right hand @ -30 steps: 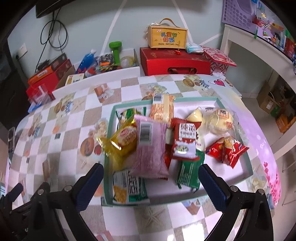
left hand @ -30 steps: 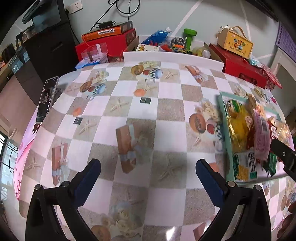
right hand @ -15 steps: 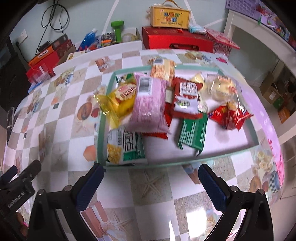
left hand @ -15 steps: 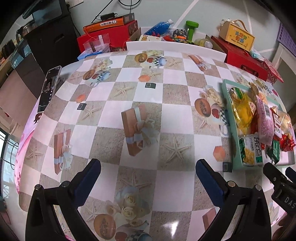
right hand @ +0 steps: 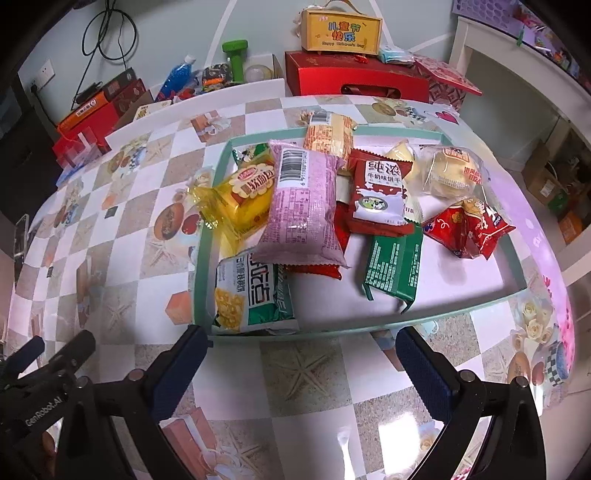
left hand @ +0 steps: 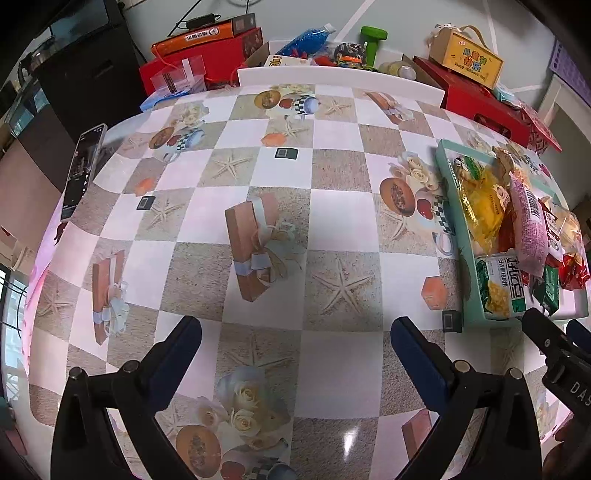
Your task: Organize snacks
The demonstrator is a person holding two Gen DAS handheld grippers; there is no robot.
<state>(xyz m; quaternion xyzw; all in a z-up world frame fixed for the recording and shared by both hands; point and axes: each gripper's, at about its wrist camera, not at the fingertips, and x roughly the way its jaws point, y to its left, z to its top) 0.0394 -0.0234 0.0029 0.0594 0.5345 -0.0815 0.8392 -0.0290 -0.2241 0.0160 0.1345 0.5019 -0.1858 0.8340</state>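
Observation:
A shallow teal tray [right hand: 201,258] [left hand: 448,184] lies on the patterned tablecloth, filled with several snack packets: a pink one [right hand: 303,210] on top, a yellow one [right hand: 243,199], a green-and-white corn one [right hand: 251,295], a dark green one [right hand: 395,266] and red ones [right hand: 469,229]. My right gripper [right hand: 299,358] hovers open just in front of the tray's near rim, empty. My left gripper [left hand: 295,347] hangs open over bare tablecloth, left of the tray, holding nothing.
A phone [left hand: 81,170] lies at the table's left edge. Beyond the far edge stand red boxes [right hand: 354,81], a yellow gift box [right hand: 340,31], a green dumbbell [right hand: 234,55], a blue bottle [right hand: 175,79] and a black cabinet [left hand: 88,81]. A white shelf [right hand: 517,74] stands at right.
Both grippers have pulled back toward the near edge of the table, away from the tray. The tray and its packets have not moved. Both stay open.

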